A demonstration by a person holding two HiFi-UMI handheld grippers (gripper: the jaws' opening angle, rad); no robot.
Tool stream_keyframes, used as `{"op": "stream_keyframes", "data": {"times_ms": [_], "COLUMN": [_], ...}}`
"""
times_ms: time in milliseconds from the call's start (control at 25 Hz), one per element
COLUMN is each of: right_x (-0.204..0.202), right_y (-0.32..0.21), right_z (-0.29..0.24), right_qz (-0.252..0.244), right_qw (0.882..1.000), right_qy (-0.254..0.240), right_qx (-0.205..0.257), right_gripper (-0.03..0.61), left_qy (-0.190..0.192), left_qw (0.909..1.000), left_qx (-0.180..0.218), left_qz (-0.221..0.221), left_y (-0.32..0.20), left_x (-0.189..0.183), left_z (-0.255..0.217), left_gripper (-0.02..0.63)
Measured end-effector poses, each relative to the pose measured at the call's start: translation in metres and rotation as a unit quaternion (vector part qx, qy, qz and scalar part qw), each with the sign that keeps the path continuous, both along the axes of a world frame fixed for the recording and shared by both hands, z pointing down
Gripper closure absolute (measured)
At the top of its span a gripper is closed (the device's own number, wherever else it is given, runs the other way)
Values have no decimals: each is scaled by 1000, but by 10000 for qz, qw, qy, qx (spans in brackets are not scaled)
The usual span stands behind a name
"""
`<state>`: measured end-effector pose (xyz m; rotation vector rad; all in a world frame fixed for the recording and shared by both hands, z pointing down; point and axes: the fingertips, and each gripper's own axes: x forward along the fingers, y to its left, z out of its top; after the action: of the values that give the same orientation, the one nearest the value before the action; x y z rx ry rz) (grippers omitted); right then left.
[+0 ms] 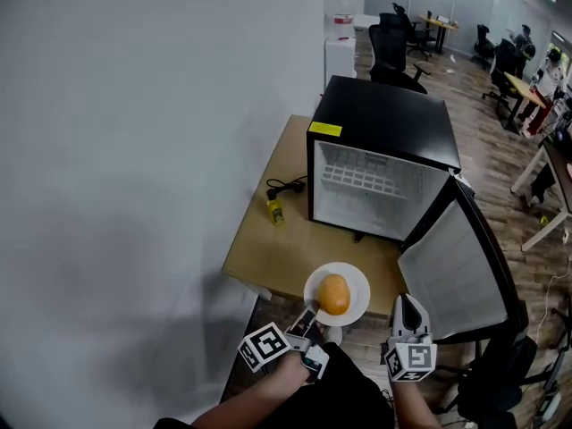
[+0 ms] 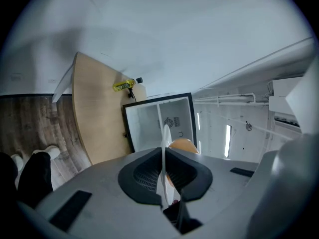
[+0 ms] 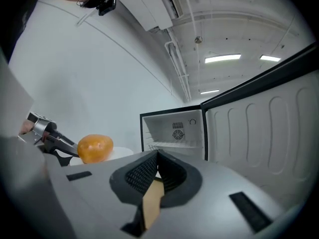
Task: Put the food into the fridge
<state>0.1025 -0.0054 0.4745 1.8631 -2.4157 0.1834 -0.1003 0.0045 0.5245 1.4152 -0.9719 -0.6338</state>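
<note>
1. Pinches a white plate [image 1: 354, 283] by its near rim in the left gripper [image 1: 307, 316], jaws drawn almost together on the thin edge.
2. Shows that plate [image 2: 164, 137] edge-on in the left gripper view, as a thin white line clamped between the two pads of the left gripper [image 2: 163, 156].
3. Carries the food [image 1: 333, 294], a round orange lump, on the middle of the plate, just beyond the jaw tips.
4. Catches the same food [image 3: 95, 148] at the left of the right gripper view, sitting on the plate [image 3: 122, 152].
5. Holds plate and food in the air over the near edge of the table [image 1: 268, 250], in front of the fridge [image 1: 384, 119] and not yet inside it.
6. Holds the right gripper [image 1: 407, 304] just to the right of the plate, apart from it.
7. Shuts the right gripper [image 3: 158, 156] tip to tip, with nothing gripped between the pads.
8. Faces a black fridge on the table, with its door [image 1: 456, 271] swung wide to the right.
9. Looks into a bare white inside, with a white rack high up near the top.
10. Leaves a small yellow thing [image 1: 275, 211] and a black plug [image 1: 284, 186] on the table left of the fridge, near the wall.
11. Takes in office chairs [image 1: 391, 47] on a wood floor, well behind the fridge.
</note>
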Motion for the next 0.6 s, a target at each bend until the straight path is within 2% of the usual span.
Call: {"op": "stream_keyframes", "data": {"times_ms": [280, 400, 600], "right_x": [-2, -1, 3], "right_y": [-64, -89, -124], "right_z": [7, 18, 28], "right_qz": [-185, -186, -184], "right_qw": [9998, 9998, 9995], "right_qy": [31, -75, -119], "right_qx": [37, -79, -211], "right_gripper": [518, 518, 518], "left_qy": [33, -10, 137], "left_qw": [9995, 9986, 9959], "left_qx": [-83, -106, -124], "left_qz": [-311, -526, -883], "left_y": [-69, -101, -142], "left_x": [5, 2, -2], "left_z": [21, 31, 48], "left_gripper": [592, 592, 592]}}
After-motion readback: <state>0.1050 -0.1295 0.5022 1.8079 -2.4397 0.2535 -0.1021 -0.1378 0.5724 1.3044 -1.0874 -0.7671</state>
